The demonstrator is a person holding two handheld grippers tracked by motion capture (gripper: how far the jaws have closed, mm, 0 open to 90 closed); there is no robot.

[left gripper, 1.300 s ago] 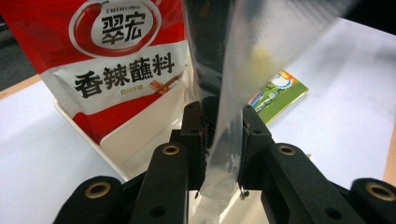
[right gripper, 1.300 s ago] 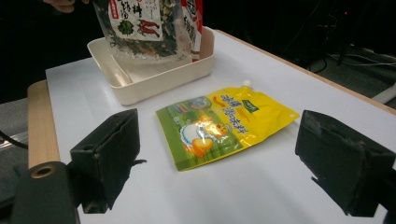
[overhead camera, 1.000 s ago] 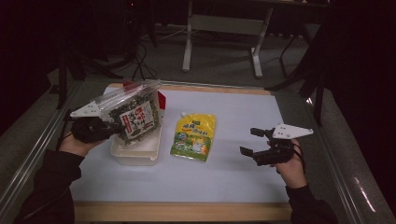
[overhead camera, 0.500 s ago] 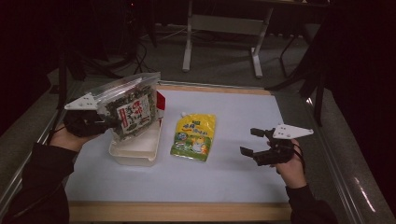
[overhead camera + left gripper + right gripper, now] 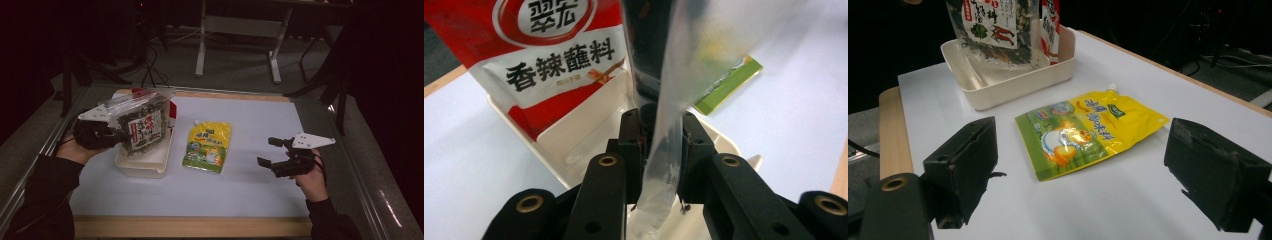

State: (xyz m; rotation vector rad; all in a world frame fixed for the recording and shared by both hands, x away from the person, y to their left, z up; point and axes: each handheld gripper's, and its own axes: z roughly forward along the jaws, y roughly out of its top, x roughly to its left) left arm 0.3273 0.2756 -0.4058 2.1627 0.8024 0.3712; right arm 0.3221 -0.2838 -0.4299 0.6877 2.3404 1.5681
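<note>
My left gripper [image 5: 120,134] is shut on the edge of a clear bag of dark dried food [image 5: 144,125], held tilted over a cream tray [image 5: 145,169] at the table's left. In the left gripper view the bag's clear plastic edge [image 5: 664,150] is pinched between the jaws of my left gripper [image 5: 663,145]. A red and white packet [image 5: 559,60] stands inside the tray [image 5: 589,130]. A yellow and green spout pouch [image 5: 207,146] lies flat at mid-table. My right gripper [image 5: 269,152] hovers open at the right, and the pouch [image 5: 1088,132] lies beyond its jaws [image 5: 1088,175].
The pale blue mat [image 5: 240,185] has a wooden front edge [image 5: 190,226] and metal rails at both sides. Stand legs [image 5: 237,45] and cables lie on the dark floor behind the table.
My left gripper has lifted the bag slightly and swung it a little left above the tray. My right gripper has stayed still.
</note>
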